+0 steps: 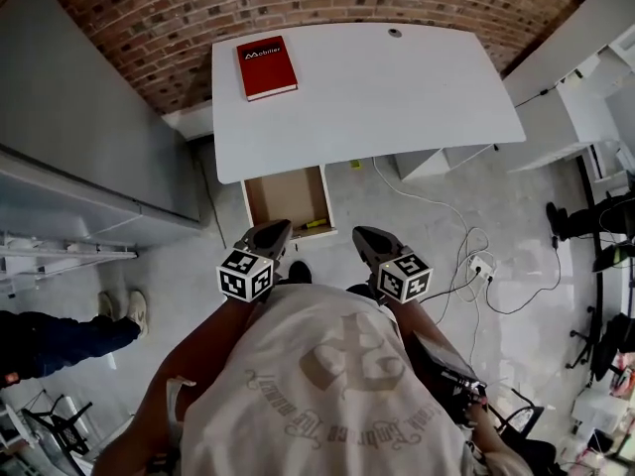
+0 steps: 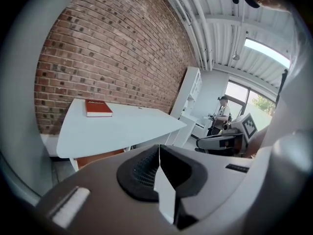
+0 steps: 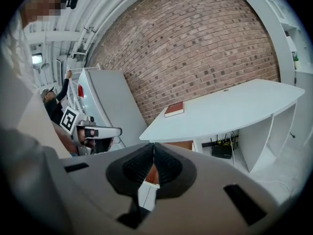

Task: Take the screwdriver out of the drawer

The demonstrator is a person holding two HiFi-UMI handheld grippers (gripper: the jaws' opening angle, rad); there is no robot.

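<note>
Reach step: your left tool (image 1: 270, 232) and right tool (image 1: 368, 238), both closed and empty, hover before the open wooden drawer (image 1: 283, 196). Next, open one over the yellow-handled screwdriver (image 1: 316, 224).

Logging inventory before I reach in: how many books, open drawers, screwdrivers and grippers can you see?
red book: 1
open drawer: 1
yellow screwdriver, in the drawer: 1
grippers: 2, left gripper and right gripper
total: 5

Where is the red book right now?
In the head view the red book lies on the white desk, at its left end near the brick wall, beyond the open drawer.
</note>
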